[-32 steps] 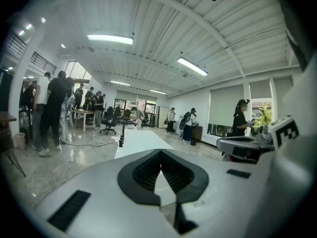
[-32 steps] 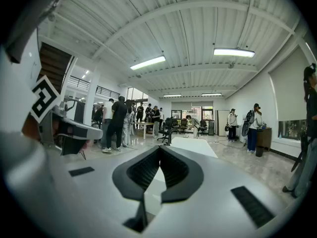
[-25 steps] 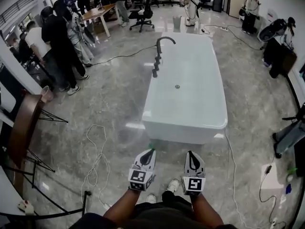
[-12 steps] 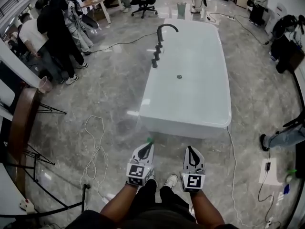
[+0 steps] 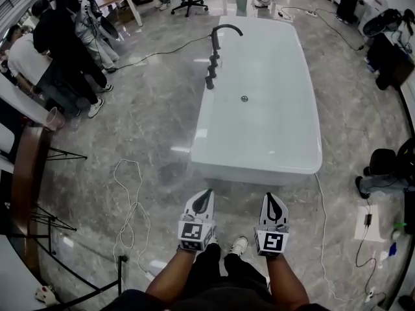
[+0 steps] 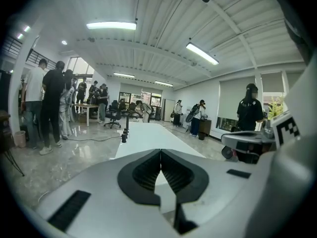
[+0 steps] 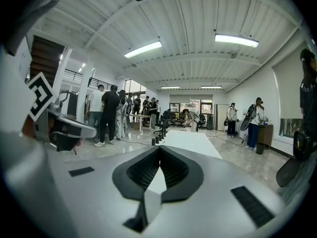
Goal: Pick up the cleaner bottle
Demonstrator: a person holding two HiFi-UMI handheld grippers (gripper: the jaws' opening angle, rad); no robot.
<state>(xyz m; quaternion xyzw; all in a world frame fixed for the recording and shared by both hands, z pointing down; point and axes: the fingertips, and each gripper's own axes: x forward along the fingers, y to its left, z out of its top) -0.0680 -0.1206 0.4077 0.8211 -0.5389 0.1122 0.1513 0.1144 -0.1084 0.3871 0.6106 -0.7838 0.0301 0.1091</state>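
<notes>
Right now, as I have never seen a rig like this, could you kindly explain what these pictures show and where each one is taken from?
There is no robot here: a person holds a tool in each hand, the left gripper and the right gripper. The head view comes from a camera on the person's head, looking steeply down. The other two views come from cameras riding on each gripper, looking along its jaws. Both pairs of jaws are shut and hold nothing. Ahead stands a white bathtub with a dark faucet on a glossy grey floor, where a white cable lies. Other people stand at the left. I cannot see a cleaner bottle in any view.
</notes>
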